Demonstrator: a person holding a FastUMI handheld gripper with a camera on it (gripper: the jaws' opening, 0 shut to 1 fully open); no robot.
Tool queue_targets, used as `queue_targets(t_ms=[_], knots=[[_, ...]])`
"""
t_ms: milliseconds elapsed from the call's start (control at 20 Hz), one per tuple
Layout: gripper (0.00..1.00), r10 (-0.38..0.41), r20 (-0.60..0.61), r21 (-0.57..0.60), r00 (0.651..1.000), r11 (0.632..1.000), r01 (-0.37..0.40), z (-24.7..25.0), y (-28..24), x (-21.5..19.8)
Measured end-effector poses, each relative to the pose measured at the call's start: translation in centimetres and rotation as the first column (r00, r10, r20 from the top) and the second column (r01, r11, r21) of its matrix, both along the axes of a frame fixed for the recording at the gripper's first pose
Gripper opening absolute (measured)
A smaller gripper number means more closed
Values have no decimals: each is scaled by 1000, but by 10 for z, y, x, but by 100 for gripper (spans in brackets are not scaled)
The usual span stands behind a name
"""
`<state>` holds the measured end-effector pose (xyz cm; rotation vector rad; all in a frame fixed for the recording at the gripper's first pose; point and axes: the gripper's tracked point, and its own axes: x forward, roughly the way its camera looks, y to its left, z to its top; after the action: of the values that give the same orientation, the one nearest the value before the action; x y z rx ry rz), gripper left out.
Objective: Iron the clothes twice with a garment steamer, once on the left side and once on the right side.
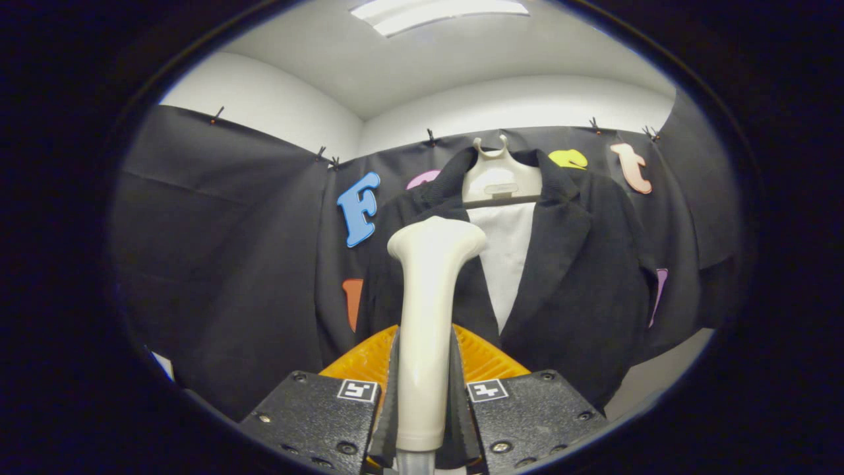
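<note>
Right between the fingers (425,402), a garment steamer (428,310) is standing upright, and both fingers are pressing on the lower part of its smooth, cream plastic handle from either side, clenching it firmly. The handle is rising as a slim, rounded column and is flaring at the top into a broad, softly curved steamer head (436,241), matte and glossless in finish. Behind the handle, just beyond the fingers, an orange ribbed piece (484,359) with fine parallel ridges is fanning out to both sides. Further ahead, a black suit jacket (580,277) is hanging on a pale plastic hanger (498,175) against the black cloth wall (217,264); its fabric is looking slightly coarse and woven, with wide notched lapels falling open over a smooth white shirt front (508,257) that is narrowing to a point lower down. The steamer head is sitting in front of the jacket's lapel on the side nearer the blue letter, whether touching the cloth or just short of it cannot be told. The cloth wall is hanging in soft folds, clipped along its top edge, below plain white walls (264,99) and a bright rectangular ceiling light (438,12).
</note>
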<state>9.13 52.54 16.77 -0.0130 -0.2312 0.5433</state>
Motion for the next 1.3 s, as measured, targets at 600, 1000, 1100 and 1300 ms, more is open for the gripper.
queue_targets(t_ms=[600, 1000, 1100, 1300], knots=[[36, 19, -98, -47, 995, 999, -24, -70, -13, -23], [36, -12, -162, -76, 987, 997, 0, -111, -29, -27], [36, -16, -182, -83, 983, 997, 1, -123, -33, -30], [36, -30, -238, -105, 971, 994, 5, -152, -39, -34]])
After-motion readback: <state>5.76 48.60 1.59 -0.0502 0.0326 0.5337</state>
